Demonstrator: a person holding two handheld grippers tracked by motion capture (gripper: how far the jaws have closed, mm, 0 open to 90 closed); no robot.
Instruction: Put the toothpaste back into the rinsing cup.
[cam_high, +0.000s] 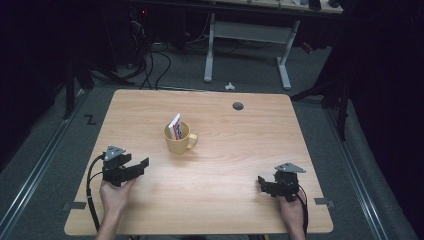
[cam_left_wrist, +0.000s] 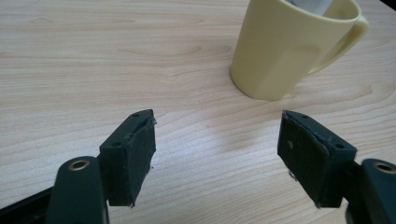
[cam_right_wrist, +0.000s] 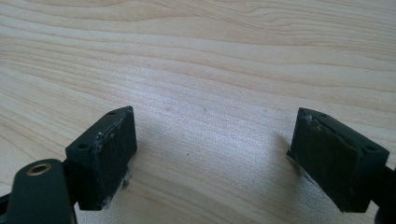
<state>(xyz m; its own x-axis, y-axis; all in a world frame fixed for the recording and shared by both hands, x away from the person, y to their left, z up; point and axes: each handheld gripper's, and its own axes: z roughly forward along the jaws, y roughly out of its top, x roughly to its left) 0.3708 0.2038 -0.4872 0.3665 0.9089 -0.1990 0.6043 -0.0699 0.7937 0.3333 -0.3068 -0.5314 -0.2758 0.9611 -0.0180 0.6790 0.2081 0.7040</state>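
A pale yellow mug (cam_high: 179, 139) stands upright near the middle of the wooden table (cam_high: 230, 150), its handle to the right. A white packet with red and blue print (cam_high: 175, 126) leans inside it. My left gripper (cam_high: 142, 165) rests at the table's left front, open, jaws pointing toward the mug (cam_left_wrist: 289, 46) and a little short of it, with nothing between them (cam_left_wrist: 217, 156). My right gripper (cam_high: 261, 181) sits at the right front, open over bare wood (cam_right_wrist: 212, 158), pointing left.
A round cable hole (cam_high: 238, 106) is in the table near its far edge. Beyond the table stand a white desk frame (cam_high: 247, 45) and loose cables (cam_high: 150, 60) on the grey floor. A small white object (cam_high: 229, 86) lies on the floor.
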